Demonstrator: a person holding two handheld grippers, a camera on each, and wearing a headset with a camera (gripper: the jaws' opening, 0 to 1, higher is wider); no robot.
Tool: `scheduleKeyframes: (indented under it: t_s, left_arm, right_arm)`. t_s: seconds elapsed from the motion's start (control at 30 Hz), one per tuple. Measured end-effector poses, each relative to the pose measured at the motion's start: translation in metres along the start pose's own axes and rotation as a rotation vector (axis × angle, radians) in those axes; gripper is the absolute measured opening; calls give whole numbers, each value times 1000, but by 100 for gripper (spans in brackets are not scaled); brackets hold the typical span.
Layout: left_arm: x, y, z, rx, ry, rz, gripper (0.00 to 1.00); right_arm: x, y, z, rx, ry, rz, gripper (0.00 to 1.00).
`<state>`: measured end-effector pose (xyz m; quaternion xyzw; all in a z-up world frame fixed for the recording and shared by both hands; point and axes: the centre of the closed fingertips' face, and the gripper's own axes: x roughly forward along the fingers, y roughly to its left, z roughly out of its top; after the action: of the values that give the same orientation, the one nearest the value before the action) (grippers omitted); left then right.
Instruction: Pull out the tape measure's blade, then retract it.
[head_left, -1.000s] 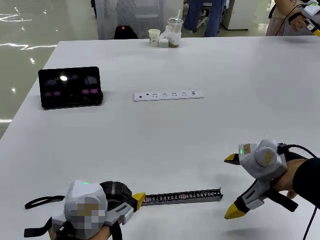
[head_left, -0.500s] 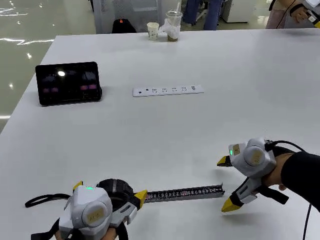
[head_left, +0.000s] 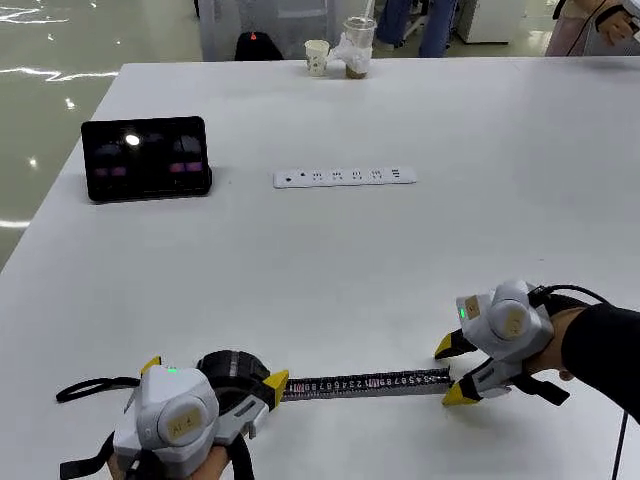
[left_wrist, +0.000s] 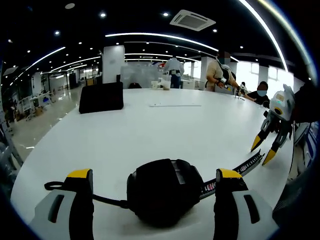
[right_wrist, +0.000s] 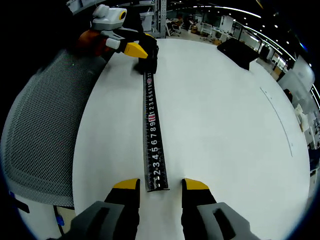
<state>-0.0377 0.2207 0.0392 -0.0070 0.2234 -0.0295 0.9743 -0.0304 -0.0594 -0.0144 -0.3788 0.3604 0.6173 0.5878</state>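
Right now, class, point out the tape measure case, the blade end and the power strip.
tape measure case (left_wrist: 165, 192), left gripper view, middle of the black housing.
blade end (right_wrist: 156, 184), right gripper view, the tip beside the lowest numbers.
power strip (head_left: 345, 177), head view, middle of its white top.

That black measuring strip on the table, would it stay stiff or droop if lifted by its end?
The blade lies flat and straight, so probably springy, yet thin enough to sag. Its chunky case likely anchors it.

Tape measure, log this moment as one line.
left gripper: open, around case | blade: out, on table | right gripper: open, straddling blade tip
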Motion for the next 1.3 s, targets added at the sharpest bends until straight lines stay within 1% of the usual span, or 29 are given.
scheduleKeyframes:
  t_s: [0.07,0.17,0.43,0.53,0.6,0.7,0.77,0.83,0.87,0.93,0.97,1.03,1.13,1.2,1.3]
  left_arm:
    - [0,-1,0,3,-1,-3,99]
    - [0,0,-1,8,4,-3,99]
    - [0,1,1,9,-8,-1,99]
    - [0,1,1,13,-8,-1,99]
    - [0,0,1,15,-7,-2,98]
    - [1,0,0,17,-2,-4,98]
    - [1,-2,-1,14,0,-9,98]
    - [2,-2,-2,22,7,-9,97]
    - [2,-3,-2,21,9,-11,97]
    - [3,-4,-6,12,28,-15,96]
    - [4,-4,-6,11,25,-16,96]
    - [4,-3,-6,10,24,-15,94]
    - [4,-1,-6,11,26,-7,86]
    - [4,0,-10,-8,40,-15,83]
    - [5,0,-13,-17,58,-16,77]
  right_arm:
    - [0,0,-1,-17,5,9,27]
    - [0,1,0,-25,8,13,25]
    - [-1,0,-2,-22,-5,13,21]
    - [-2,1,-4,-21,-6,10,15]
    - [-2,3,-4,-31,-7,5,13]
    - [-1,3,-3,-23,5,-1,12]
    - [-1,4,-3,-43,23,3,12]
    - [0,3,-3,-30,32,5,11]
    - [0,3,-3,-27,36,7,11]
    - [0,1,-3,-11,47,16,11]
    - [0,1,-4,-4,54,27,11]
    - [1,-1,-3,0,69,42,11]
    - [1,0,-3,10,99,60,11]
    - [1,0,-3,16,111,67,10]
    - [0,1,-3,29,126,70,10]
